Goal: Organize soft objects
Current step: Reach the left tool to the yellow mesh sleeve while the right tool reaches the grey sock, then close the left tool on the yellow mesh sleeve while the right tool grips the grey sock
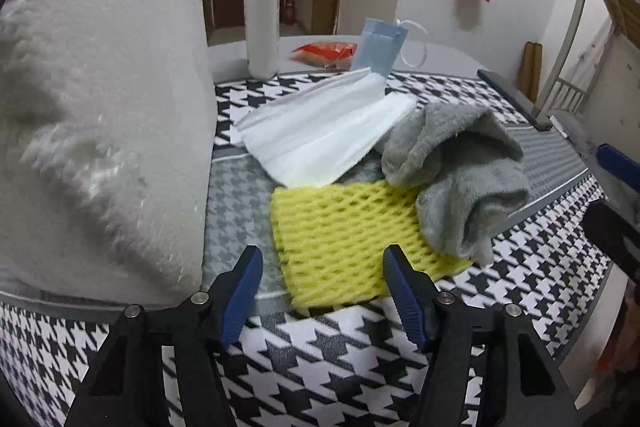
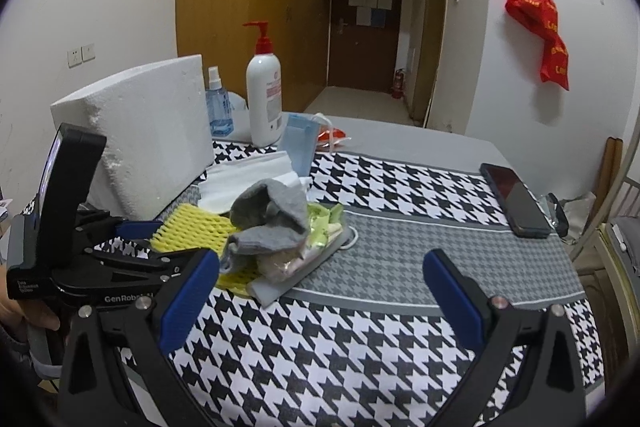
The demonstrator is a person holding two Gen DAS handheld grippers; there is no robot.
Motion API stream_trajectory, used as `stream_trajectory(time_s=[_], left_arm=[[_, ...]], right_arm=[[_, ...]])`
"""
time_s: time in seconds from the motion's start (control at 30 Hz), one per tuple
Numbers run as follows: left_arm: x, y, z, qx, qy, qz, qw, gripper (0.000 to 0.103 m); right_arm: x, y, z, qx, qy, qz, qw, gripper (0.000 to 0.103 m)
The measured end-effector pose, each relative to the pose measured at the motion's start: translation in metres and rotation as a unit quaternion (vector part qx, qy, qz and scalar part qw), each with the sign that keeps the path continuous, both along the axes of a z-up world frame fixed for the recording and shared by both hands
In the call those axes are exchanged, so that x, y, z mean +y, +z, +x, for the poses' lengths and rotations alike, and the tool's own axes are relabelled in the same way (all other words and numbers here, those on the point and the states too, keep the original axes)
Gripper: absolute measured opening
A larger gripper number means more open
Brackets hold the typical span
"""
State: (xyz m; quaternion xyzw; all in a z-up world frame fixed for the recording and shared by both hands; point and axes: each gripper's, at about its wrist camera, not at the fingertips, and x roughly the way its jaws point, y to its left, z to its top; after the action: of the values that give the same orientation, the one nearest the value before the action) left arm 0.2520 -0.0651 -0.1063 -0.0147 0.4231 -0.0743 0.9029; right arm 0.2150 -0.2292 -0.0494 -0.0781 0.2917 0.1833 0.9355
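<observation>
A pile of soft things lies on the houndstooth cloth [image 1: 320, 367]. A yellow foam net [image 1: 340, 239] is at the front, a crumpled grey towel [image 1: 452, 167] on its right, white tissue sheets [image 1: 320, 131] behind. My left gripper [image 1: 322, 279] is open and empty, jaws either side of the net's near edge. In the right wrist view the towel [image 2: 272, 223] lies on the net [image 2: 188, 227] and a grey pad with wrappers [image 2: 304, 259]. My right gripper [image 2: 320, 291] is open and empty, just in front of the pile. The left gripper [image 2: 128, 239] shows at the left.
A big white foam block [image 1: 100, 107] stands close on the left, also in the right wrist view [image 2: 148, 135]. Behind are a white pump bottle [image 2: 264, 95], a blue spray bottle [image 2: 218, 107], a blue mask packet [image 1: 378, 47] and a red packet [image 1: 326, 51]. A black phone [image 2: 516, 199] lies at the right.
</observation>
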Motion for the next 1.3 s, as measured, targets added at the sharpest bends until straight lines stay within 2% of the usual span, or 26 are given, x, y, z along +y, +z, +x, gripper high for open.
stream_trajectory(time_s=[0.13, 0.23, 0.33, 0.43, 0.47, 0.5, 0.57, 0.63, 0.7, 0.77, 0.97, 1.13, 1.3], left_arm=[[-0.002, 0.000, 0.006, 0.006, -0.011, -0.006, 0.9999, 0.053], [-0.005, 0.001, 0.010, 0.005, -0.022, -0.007, 0.9997, 0.044], [-0.008, 0.002, 0.009, -0.003, -0.035, -0.004, 0.9994, 0.034], [-0.009, 0.004, 0.007, -0.012, -0.049, -0.009, 0.9987, 0.017], [-0.007, 0.005, 0.007, -0.014, -0.050, -0.014, 0.9986, 0.012], [-0.005, 0.005, 0.008, -0.013, -0.053, -0.024, 0.9982, 0.012], [-0.004, 0.005, 0.007, -0.015, -0.058, -0.029, 0.9978, 0.011], [-0.004, 0.005, 0.005, -0.020, -0.063, -0.030, 0.9974, 0.011], [-0.005, 0.006, 0.004, -0.024, -0.071, -0.032, 0.9967, 0.010], [-0.006, 0.008, 0.002, -0.026, -0.075, -0.037, 0.9961, 0.010], [-0.004, 0.011, -0.001, -0.035, -0.085, -0.053, 0.9944, 0.010], [-0.009, 0.023, -0.014, -0.066, -0.111, -0.066, 0.9894, 0.009], [-0.008, 0.040, -0.029, -0.090, -0.104, -0.060, 0.9886, 0.009]], right_arm=[[0.007, 0.000, 0.013, 0.018, 0.014, -0.005, 1.000, 0.103], [0.014, -0.001, 0.019, 0.023, 0.023, -0.016, 0.999, 0.103], [0.020, -0.004, 0.027, 0.033, 0.033, -0.023, 0.999, 0.103], [0.026, -0.007, 0.034, 0.040, 0.037, -0.032, 0.998, 0.103], [0.027, -0.008, 0.036, 0.042, 0.040, -0.032, 0.998, 0.100], [0.028, -0.009, 0.038, 0.045, 0.041, -0.032, 0.998, 0.098], [0.031, -0.011, 0.045, 0.059, 0.042, -0.034, 0.997, 0.084], [0.034, -0.014, 0.050, 0.066, 0.043, -0.039, 0.996, 0.078], [0.036, -0.017, 0.053, 0.071, 0.041, -0.046, 0.996, 0.064], [0.036, -0.019, 0.056, 0.077, 0.038, -0.049, 0.995, 0.040], [0.036, -0.021, 0.052, 0.081, 0.037, -0.043, 0.995, 0.015], [0.022, -0.009, 0.047, 0.076, 0.020, -0.006, 0.997, 0.010], [0.006, 0.011, 0.030, 0.055, 0.007, 0.022, 0.998, 0.010]])
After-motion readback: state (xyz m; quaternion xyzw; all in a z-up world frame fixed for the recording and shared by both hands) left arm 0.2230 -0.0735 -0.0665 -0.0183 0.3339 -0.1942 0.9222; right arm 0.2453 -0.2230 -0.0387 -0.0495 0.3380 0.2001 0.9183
